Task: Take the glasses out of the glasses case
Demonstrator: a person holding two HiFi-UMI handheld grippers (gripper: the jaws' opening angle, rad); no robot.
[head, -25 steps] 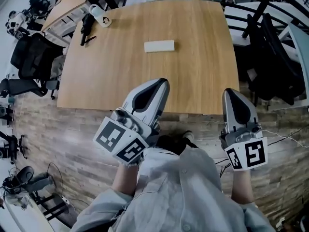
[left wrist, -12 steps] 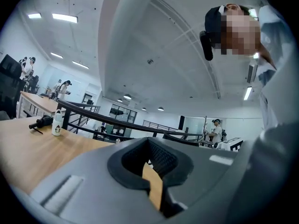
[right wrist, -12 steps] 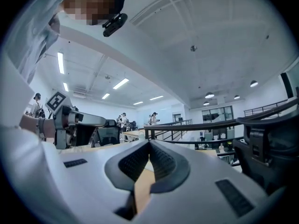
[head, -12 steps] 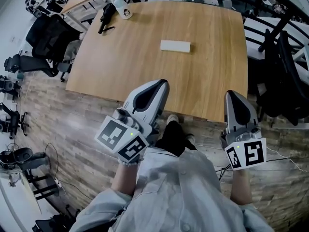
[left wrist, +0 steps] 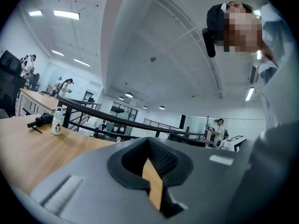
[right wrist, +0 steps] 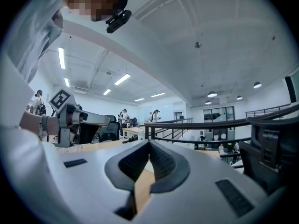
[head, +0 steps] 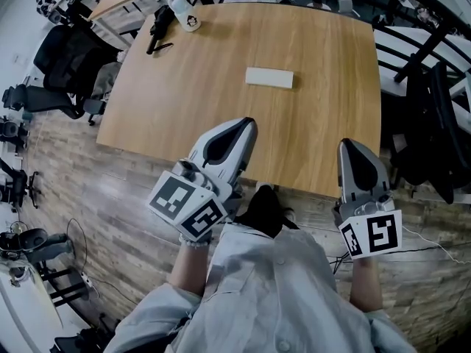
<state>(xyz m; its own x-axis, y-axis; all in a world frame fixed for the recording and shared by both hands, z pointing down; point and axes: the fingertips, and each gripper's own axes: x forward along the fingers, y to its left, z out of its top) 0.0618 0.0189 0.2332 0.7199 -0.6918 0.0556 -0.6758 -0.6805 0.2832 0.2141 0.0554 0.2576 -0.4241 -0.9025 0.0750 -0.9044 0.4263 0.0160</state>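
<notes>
Below us, from the head view, we see a flat white rectangular glasses case [head: 268, 77] lying on the light wooden worktop [head: 184, 101], well ahead of the left hand-held gripper [head: 246, 126] and the right hand-held gripper [head: 351, 146], which hover over its near edge. From the left gripper view, we find those jaws together, gripping nothing. From the right gripper view, we find that pair together too, equally empty.
</notes>
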